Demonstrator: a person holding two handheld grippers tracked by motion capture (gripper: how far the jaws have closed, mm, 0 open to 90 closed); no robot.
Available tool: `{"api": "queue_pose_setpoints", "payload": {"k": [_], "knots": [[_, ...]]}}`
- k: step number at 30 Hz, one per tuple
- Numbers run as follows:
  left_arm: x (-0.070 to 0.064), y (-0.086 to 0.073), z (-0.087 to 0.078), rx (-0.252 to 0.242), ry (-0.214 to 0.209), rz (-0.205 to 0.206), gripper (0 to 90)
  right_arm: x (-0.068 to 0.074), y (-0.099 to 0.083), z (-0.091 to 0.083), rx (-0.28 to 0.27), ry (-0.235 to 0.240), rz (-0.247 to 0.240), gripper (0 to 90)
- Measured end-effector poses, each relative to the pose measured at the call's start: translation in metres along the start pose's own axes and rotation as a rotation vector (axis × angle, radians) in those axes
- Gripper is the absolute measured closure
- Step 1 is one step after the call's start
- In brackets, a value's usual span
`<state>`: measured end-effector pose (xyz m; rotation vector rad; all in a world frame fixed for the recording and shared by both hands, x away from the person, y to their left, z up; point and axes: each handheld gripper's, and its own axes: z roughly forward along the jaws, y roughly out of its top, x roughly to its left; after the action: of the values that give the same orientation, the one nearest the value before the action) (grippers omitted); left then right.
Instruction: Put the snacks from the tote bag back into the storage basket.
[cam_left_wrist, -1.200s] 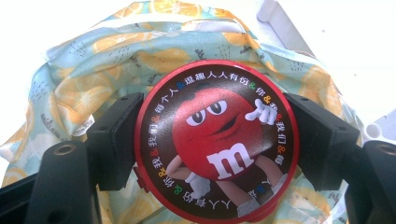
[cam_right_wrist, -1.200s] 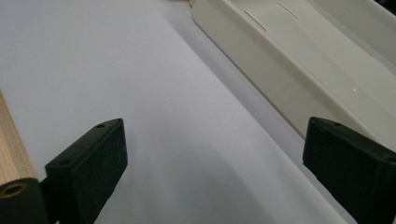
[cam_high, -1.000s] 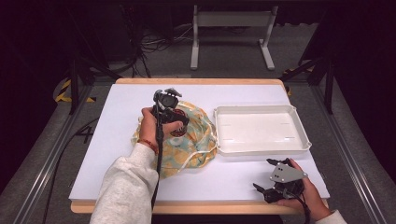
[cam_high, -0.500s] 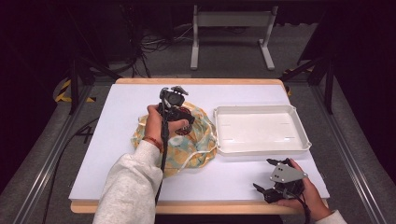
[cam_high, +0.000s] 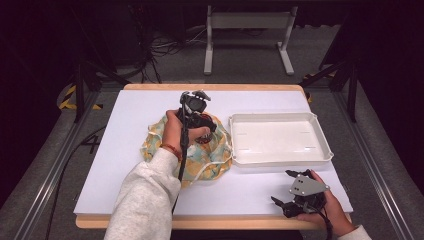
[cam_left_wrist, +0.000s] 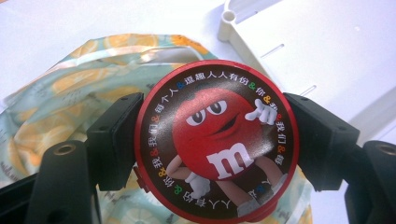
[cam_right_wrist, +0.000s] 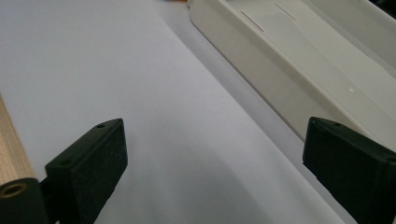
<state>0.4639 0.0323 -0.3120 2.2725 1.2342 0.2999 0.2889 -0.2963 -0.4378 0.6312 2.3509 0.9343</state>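
We saw a red-rimmed round tin (cam_left_wrist: 217, 140) printed with a red M&M character, white "m" and multicoloured characters on brown. The drawstring bag (cam_left_wrist: 70, 93) was pale teal with orange citrus slices. The tray (cam_high: 280, 139) was cream-white, the table sheet (cam_high: 140, 115) white.

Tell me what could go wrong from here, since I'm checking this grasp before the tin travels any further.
The left gripper clamps the round red tin only at its curved rim, so it might pivot or slip out. It hangs over the drawstring bag; a drop could land it back in the folds. The white tray stands close by, and its raised wall might catch the tin on the way over.
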Motion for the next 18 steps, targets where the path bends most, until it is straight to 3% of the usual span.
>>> {"api": "queue_pose_setpoints", "payload": {"k": [8,18], "knots": [[-0.015,0.012,-0.004,-0.017,-0.011,0.029,25.7,0.0,0.0,0.0,0.0,-0.002,0.002,7.2],[-0.032,0.021,0.005,-0.009,-0.027,0.054,25.7,0.0,-0.001,-0.001,0.001,-0.002,0.002,7.2]]}}
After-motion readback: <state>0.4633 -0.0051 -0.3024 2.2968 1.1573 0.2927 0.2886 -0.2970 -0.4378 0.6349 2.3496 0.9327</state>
